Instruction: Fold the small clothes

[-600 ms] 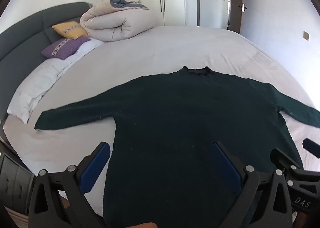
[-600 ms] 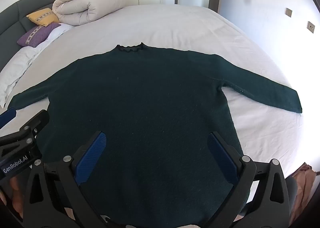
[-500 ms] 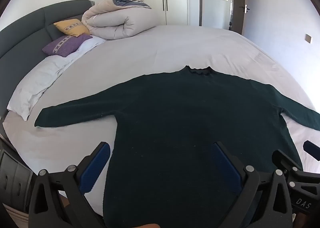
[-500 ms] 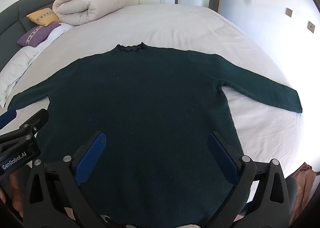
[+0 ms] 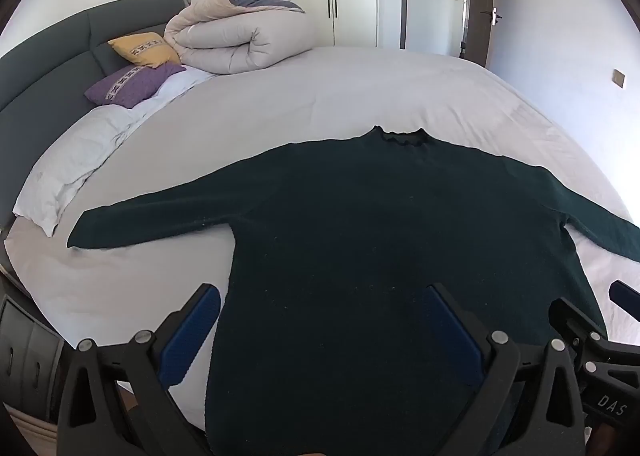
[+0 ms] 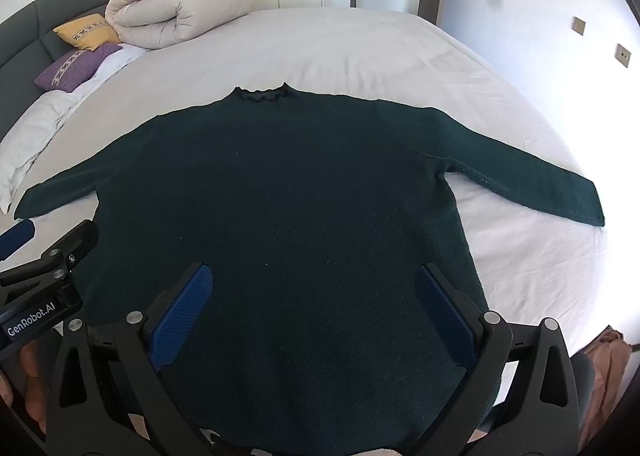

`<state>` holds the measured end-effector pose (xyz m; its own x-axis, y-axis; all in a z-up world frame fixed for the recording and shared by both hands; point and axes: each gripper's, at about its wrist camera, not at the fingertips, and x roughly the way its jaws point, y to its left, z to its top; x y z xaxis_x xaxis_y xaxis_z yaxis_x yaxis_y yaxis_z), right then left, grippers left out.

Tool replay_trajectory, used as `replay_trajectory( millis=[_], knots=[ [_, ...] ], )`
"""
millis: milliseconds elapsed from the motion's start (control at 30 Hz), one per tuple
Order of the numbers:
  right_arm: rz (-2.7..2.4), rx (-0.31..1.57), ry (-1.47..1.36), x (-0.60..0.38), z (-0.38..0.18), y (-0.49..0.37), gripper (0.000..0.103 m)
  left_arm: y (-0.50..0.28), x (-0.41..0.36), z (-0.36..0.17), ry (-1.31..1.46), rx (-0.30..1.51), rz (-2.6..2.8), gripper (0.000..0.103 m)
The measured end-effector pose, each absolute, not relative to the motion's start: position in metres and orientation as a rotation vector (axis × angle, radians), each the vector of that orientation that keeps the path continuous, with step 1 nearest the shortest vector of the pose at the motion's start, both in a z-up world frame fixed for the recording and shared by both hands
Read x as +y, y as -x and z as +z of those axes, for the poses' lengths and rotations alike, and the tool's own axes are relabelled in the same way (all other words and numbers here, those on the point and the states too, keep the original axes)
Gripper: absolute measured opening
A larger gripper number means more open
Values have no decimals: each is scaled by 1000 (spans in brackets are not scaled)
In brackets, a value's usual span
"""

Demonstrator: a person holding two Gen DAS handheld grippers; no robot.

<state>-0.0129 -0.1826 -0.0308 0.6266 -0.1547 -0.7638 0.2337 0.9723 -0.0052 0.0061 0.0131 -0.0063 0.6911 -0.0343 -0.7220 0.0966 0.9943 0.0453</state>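
Note:
A dark green sweater (image 5: 380, 224) lies flat on the white bed (image 5: 340, 96), collar away from me, both sleeves spread sideways. It also shows in the right wrist view (image 6: 280, 184). My left gripper (image 5: 320, 300) is open and empty above the sweater's lower left body. My right gripper (image 6: 316, 284) is open and empty above the lower middle of the sweater. Each gripper shows at the edge of the other's view. The hem is hidden under the grippers.
A rolled duvet (image 5: 240, 40), a yellow cushion (image 5: 144, 50) and a purple cushion (image 5: 132, 84) sit at the head of the bed by the grey headboard (image 5: 48, 52). White pillows (image 5: 76, 160) lie left. Wardrobes and a door stand behind.
The left wrist view has shifted a little, so the left gripper has moved slightly back or up. The right gripper has hardly moved. The sweater lies as before.

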Motion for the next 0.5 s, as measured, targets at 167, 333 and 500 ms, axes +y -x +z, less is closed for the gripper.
replay_trajectory(
  millis=[167, 333, 500],
  knots=[
    [-223, 866, -97, -182, -32, 13, 103, -5, 15, -8, -80, 812, -71, 103],
    [-222, 866, -97, -182, -34, 13, 103, -6, 15, -9, -78, 818, -67, 103],
    [-221, 868, -96, -182, -33, 13, 103, -6, 15, -12, -78, 823, -65, 103]
  ],
)
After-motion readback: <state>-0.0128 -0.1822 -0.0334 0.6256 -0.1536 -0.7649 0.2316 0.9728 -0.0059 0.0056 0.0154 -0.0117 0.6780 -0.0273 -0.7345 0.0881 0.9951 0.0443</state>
